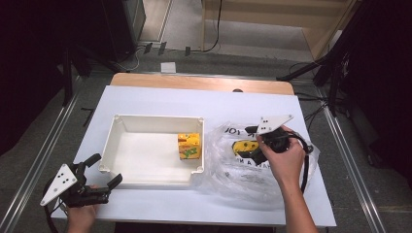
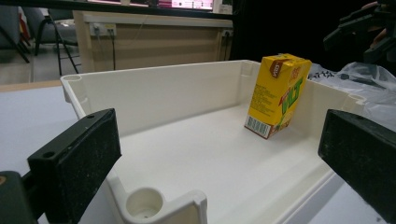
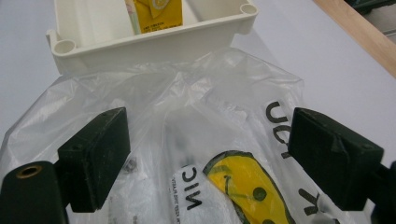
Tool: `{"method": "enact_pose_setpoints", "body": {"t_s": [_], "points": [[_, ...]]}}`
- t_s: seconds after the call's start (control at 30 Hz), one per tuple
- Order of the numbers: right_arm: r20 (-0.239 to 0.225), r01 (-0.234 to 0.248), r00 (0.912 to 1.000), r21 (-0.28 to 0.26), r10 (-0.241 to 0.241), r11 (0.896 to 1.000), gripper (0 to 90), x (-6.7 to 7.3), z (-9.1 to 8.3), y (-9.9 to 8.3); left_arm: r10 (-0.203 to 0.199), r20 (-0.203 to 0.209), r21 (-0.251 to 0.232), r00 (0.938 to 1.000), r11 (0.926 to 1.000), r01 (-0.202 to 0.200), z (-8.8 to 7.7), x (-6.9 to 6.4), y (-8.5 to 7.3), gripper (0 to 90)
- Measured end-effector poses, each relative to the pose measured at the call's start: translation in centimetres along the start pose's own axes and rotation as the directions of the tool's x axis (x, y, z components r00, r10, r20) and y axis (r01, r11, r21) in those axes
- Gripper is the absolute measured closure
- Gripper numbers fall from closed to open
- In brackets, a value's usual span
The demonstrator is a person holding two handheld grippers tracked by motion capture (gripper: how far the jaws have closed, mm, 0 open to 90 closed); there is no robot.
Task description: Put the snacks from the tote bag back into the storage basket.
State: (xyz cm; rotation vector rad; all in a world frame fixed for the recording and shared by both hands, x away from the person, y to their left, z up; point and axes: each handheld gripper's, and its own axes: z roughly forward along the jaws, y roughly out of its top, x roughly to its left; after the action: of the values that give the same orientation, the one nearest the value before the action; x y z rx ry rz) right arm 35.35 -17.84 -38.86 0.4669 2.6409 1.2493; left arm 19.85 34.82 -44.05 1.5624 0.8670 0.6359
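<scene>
Plastic bag (image 1: pixel 252 165), clear with black lettering and a yellow smiley print, lies crumpled on the white table (image 1: pixel 160 99) just right of the white tray (image 1: pixel 126 121), touching its right wall. Right gripper (image 1: pixel 256 144) hangs over the bag, jaws spread wide and gripping nothing, apparently lined up to reach inside. Left gripper (image 1: pixel 104 170) rests at the tray's near left corner, jaws likewise spread, seemingly ready to steady it. Yellow drink carton (image 1: pixel 189 146) stands inside the tray against its right wall.

Clear plastic bag (image 1: pixel 252 165) w/ smiley print, crumpled, beside tray
</scene>
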Motion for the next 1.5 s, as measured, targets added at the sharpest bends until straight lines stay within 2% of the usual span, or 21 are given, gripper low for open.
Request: {"method": "enact_pose_setpoints", "body": {"t_s": [0.37, 0.63, 0.97, 1.03, 1.23, 1.37, 1.43, 1.5], "points": [[0.021, -0.033, 0.9992, -0.033, 0.034, 0.999, 14.0, 0.5, -1.4, -2.2, -0.004, -0.005, 0.008, 1.0, 1.0, 0.004, 0.0, 0.2, 0.0, 0.0], [0.038, -0.064, 0.997, -0.084, 0.067, 0.994, 14.1, 0.9, -2.7, -4.3, -0.015, -0.009, 0.003, 0.9998, 0.9999, 0.015, -0.1, 0.3, 0.0, 0.0], [0.049, -0.102, 0.993, -0.104, 0.108, 0.989, 14.3, 1.2, -3.7, -7.2, 0.008, -0.013, 0.018, 0.9999, 0.9998, -0.008, 0.1, 0.1, 0.0, 0.0], [0.054, -0.118, 0.9909, -0.097, 0.123, 0.988, 14.3, 0.9, -4.1, -8.0, 0.007, -0.012, 0.02, 0.9999, 0.9998, -0.007, 0.1, 0.0, 0.0, 0.0], [0.076, -0.143, 0.9852, -0.132, 0.154, 0.981, 14.5, 1.0, -5.1, -9.3, 0.013, -0.011, 0.027, 0.9999, 0.9996, -0.013, 0.2, -0.1, -0.1, 0.0], [0.093, -0.179, 0.9768, -0.143, 0.193, 0.973, 14.5, 1.1, -6.0, -11.0, 0.015, -0.008, 0.028, 0.9998, 0.9995, -0.015, 0.2, -0.2, -0.1, 0.0], [0.097, -0.183, 0.9753, -0.145, 0.198, 0.972, 14.5, 1.1, -6.1, -11.2, 0.017, -0.007, 0.029, 0.9998, 0.9995, -0.016, 0.2, -0.2, -0.1, 0.0], [0.105, -0.205, 0.9695, -0.147, 0.221, 0.968, 14.5, 1.2, -6.2, -12.0, 0.017, -0.005, 0.03, 0.9998, 0.9994, -0.017, 0.1, -0.2, -0.1, 0.0]]}}
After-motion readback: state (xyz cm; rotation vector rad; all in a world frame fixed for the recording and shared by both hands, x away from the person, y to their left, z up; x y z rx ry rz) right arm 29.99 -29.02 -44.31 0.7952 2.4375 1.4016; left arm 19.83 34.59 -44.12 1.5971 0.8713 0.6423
